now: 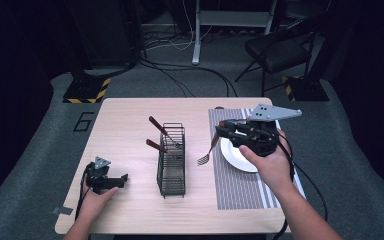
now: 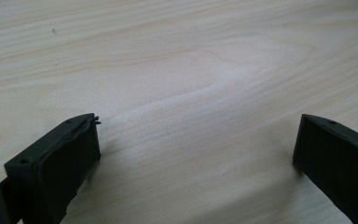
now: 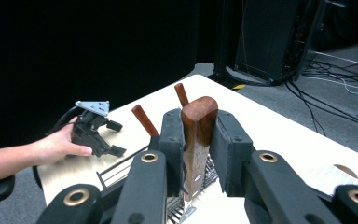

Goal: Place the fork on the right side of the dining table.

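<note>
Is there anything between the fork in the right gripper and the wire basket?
Nothing visible blocks it. The right gripper holds the fork by its wooden handle, tines hanging down above the table beside the mat's left edge. The strip of table between it and the wire basket is bare.

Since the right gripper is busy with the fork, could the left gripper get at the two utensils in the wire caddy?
Probably yes: the left gripper rests open on bare table beside the wire caddy, and both wooden handles stick out toward it, unobstructed.
</note>
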